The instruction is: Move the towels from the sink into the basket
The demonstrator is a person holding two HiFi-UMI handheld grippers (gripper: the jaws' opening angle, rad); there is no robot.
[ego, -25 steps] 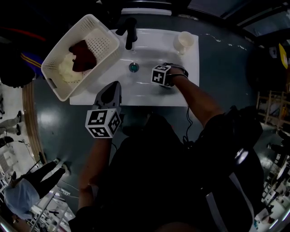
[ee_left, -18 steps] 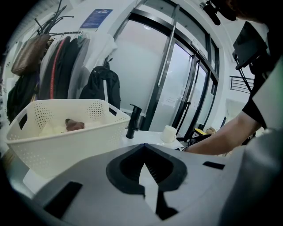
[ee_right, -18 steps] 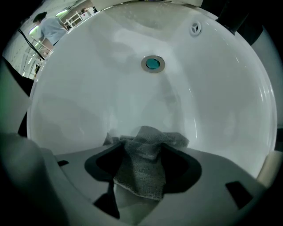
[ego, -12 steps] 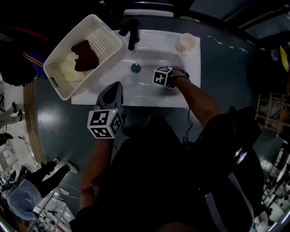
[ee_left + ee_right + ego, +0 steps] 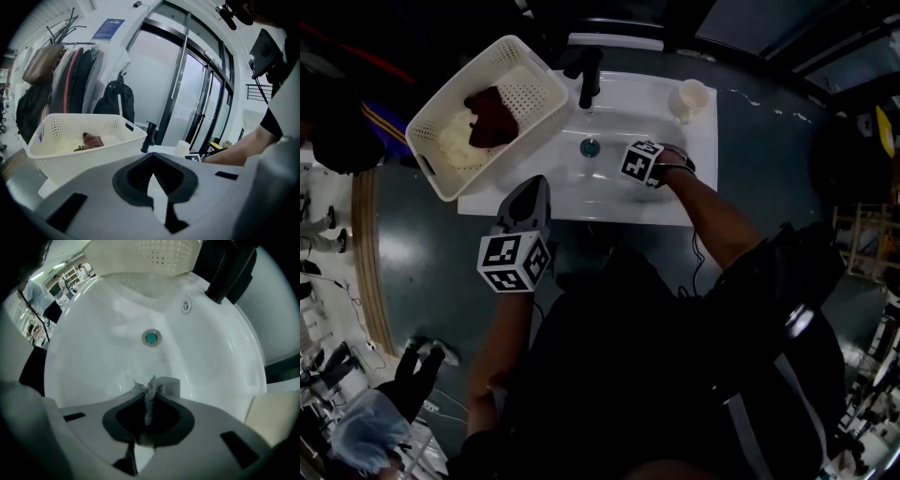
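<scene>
Grey towel [image 5: 168, 386] (cloth, it seems) mostly hidden behind right gripper [image 5: 149, 397] — basket [image 5: 159, 254] cut by top edge.

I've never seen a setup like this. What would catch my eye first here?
Down in the white sink, the jaws of the right gripper have just been closing and now pinch a grey towel. On the sink's left end sits a white perforated basket, already holding a dark red towel and a cream towel.
</scene>
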